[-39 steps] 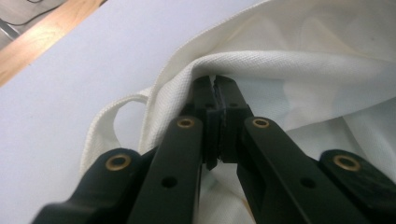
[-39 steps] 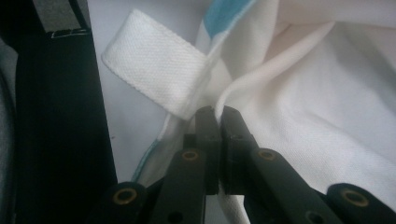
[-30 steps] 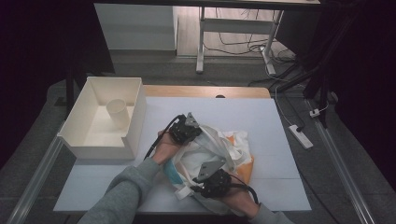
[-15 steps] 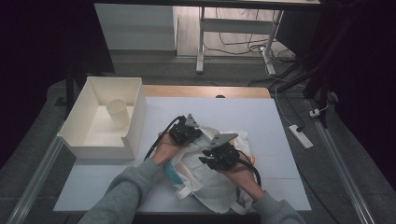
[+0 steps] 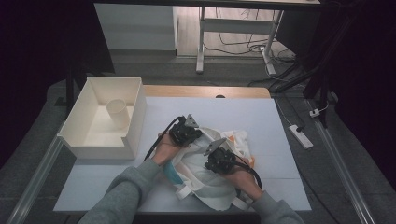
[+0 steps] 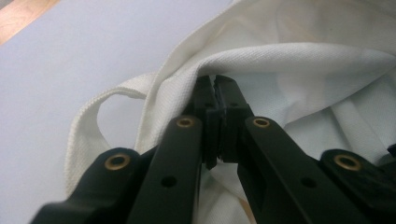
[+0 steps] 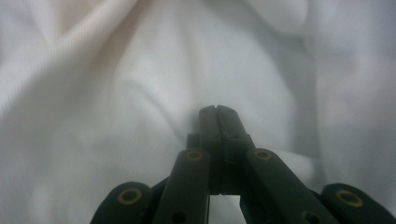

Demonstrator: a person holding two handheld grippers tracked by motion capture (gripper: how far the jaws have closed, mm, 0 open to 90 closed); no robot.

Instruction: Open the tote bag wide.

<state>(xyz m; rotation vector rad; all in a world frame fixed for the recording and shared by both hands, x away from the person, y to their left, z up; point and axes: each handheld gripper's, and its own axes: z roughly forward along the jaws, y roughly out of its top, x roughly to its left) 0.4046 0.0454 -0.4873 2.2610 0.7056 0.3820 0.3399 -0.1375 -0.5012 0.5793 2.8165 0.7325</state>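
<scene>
A pale, matte white table top (image 5: 243, 112) is seen from the high view, with a strip of bare wood (image 5: 205, 91) exposed along its far edge. The table is surrounded by grey floor, and the room beyond is kept dark; metal desk legs (image 5: 201, 46) and loose cables (image 5: 243, 44) are lit at the far side. A white power strip (image 5: 300, 136) is laid on the floor to the right of the table. An open white bin (image 5: 105, 119) is placed on the left part of the table, and a pale paper cup (image 5: 117, 113) is stood upright inside it.

The white cloth bag (image 5: 205, 172) is spread in a crumpled heap on the near middle of the table, to the right of the bin and apart from it. Its fabric is shown as a coarse, ribbed weave, creased into soft folds. A flat woven handle (image 6: 88, 126) is looped out over the table surface in the left gripper view. Patches of orange (image 5: 251, 161) and blue (image 5: 172, 172) are seen at its edges.

The left gripper (image 5: 187, 132) is held at the far left edge of the bag, and its jaws are clenched on a fold of the cloth (image 6: 205, 70). The right gripper (image 5: 219, 157) is set on the middle of the bag; its jaws have just been closing and are now pressed together, tips against the fabric (image 7: 140, 93), though whether cloth is pinched between them cannot be told.
</scene>
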